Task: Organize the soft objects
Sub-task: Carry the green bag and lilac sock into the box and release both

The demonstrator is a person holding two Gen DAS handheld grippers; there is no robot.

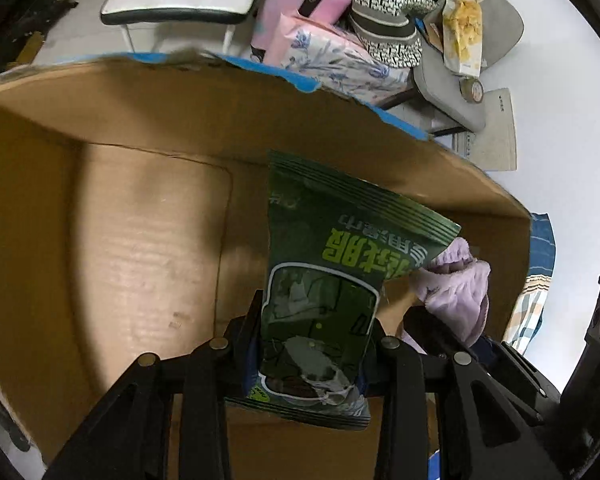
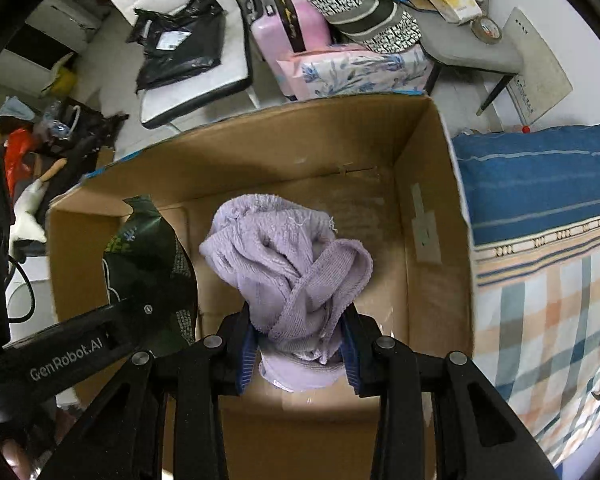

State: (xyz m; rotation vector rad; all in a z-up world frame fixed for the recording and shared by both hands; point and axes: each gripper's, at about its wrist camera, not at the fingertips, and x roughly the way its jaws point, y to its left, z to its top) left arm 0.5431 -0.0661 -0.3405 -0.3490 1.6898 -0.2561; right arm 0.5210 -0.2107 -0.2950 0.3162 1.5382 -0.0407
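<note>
- The green packet (image 1: 320, 292) is clamped near its lower end between the fingers of the left gripper (image 1: 312, 356), and it hangs over the open box (image 1: 148, 240), tilted toward the right wall.
- The purple towel (image 2: 288, 272), bunched into a loose wad, is pinched between the blue-padded fingers of the right gripper (image 2: 300, 348), also above the box floor.
- In the right wrist view the packet (image 2: 148, 264) sits just left of the towel, with the left gripper's black arm crossing below it.
- In the left wrist view the towel (image 1: 456, 288) shows just right of the packet, touching or nearly touching its corner.
- The box has blue tape along its far rim.
- Beyond the box lie a pink suitcase (image 2: 288, 16), a floral pack (image 2: 352, 68), a patterned hat (image 2: 372, 12) and a white chair (image 2: 192, 40) with a black bag (image 2: 180, 40).
- A striped blanket (image 2: 540, 220) lies right of the box.
</note>
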